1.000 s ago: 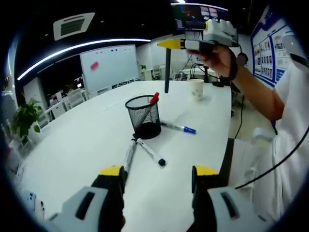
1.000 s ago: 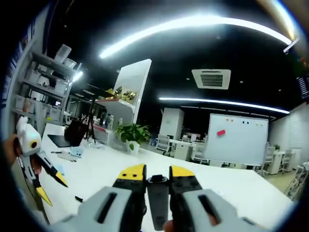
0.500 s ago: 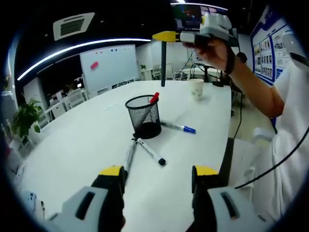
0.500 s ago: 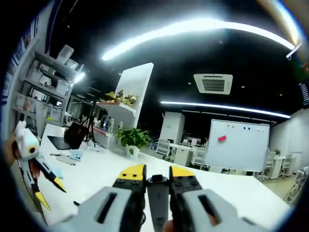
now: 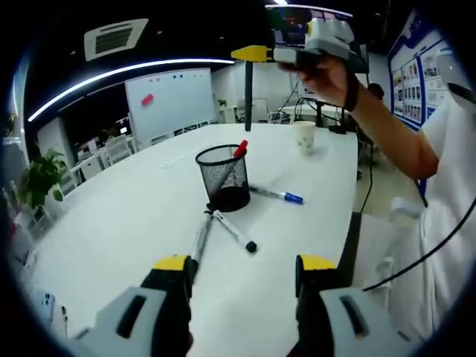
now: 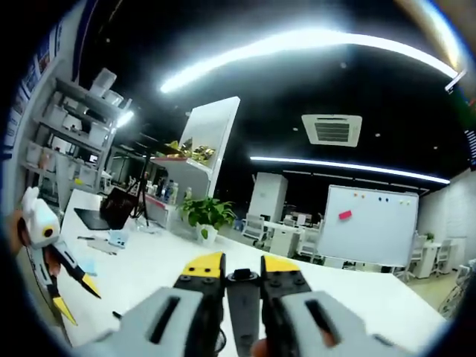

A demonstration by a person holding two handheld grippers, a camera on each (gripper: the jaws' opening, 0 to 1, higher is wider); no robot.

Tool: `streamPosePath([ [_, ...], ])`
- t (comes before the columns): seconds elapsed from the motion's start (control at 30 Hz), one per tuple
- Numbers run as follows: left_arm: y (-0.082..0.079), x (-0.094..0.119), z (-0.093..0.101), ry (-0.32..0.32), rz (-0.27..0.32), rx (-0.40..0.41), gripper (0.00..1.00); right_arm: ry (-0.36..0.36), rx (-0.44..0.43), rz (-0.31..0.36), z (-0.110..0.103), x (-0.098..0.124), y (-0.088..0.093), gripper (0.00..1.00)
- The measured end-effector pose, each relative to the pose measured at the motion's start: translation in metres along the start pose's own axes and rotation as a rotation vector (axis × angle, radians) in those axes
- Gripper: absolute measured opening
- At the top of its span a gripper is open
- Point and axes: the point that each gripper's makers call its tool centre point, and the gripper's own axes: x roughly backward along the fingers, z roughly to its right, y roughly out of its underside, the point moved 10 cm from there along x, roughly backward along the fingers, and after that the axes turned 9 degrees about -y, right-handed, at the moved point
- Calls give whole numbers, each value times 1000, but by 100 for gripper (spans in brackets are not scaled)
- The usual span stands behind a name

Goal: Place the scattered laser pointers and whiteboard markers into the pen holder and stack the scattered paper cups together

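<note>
Delivery of a dark marker (image 5: 247,95) to the pen holder (image 5: 223,178) is in hand: the right gripper (image 6: 242,269) clamps it upright, high above the mesh cup, which stands mid-table (image 5: 111,223) with a red marker (image 5: 238,149) already inside. The left gripper (image 5: 242,265) hangs wide apart and empty over the near edge. Next, I judge, the marker must descend straight into the rim. Two markers (image 5: 223,232) and a blue-capped pen (image 5: 277,195) lie beside the holder; a paper cup (image 5: 303,136) waits near the far edge.
</note>
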Motion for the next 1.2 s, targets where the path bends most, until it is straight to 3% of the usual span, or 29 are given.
streamPosePath([
  [1.2, 3, 3, -2, -10, -4, 10, 57, -77, -40, -10, -24, -22, 6, 18],
])
